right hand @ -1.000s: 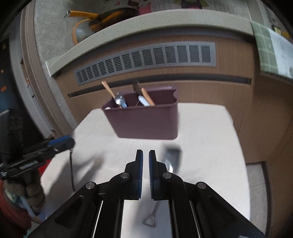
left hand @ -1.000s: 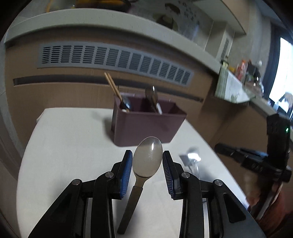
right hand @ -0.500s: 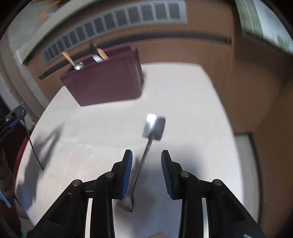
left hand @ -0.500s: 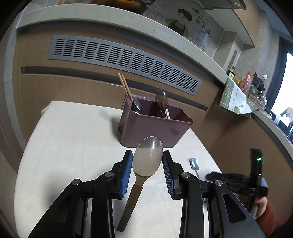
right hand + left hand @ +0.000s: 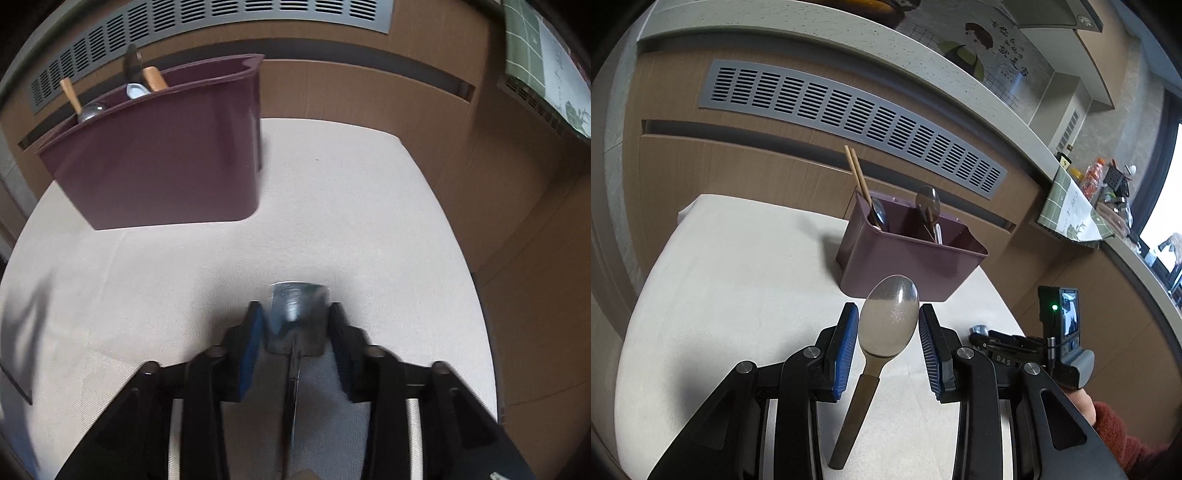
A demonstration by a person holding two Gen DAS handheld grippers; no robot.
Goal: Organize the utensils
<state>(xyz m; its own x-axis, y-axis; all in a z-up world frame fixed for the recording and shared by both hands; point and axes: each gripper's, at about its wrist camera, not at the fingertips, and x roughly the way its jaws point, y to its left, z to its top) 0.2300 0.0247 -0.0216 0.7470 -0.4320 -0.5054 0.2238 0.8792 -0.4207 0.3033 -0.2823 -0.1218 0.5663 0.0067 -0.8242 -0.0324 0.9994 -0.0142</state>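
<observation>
Left wrist view, left tool wide around spoon, right tool wide astride small shovel spoon

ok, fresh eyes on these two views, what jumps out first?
The spoon fills the left wrist view, bowl up between the open left gripper. In the right wrist view, the shovel-shaped spoon lies on the table, its blade between the open right gripper. Behind both stands the maroon caddy, already holding chopsticks and spoons.
</observation>
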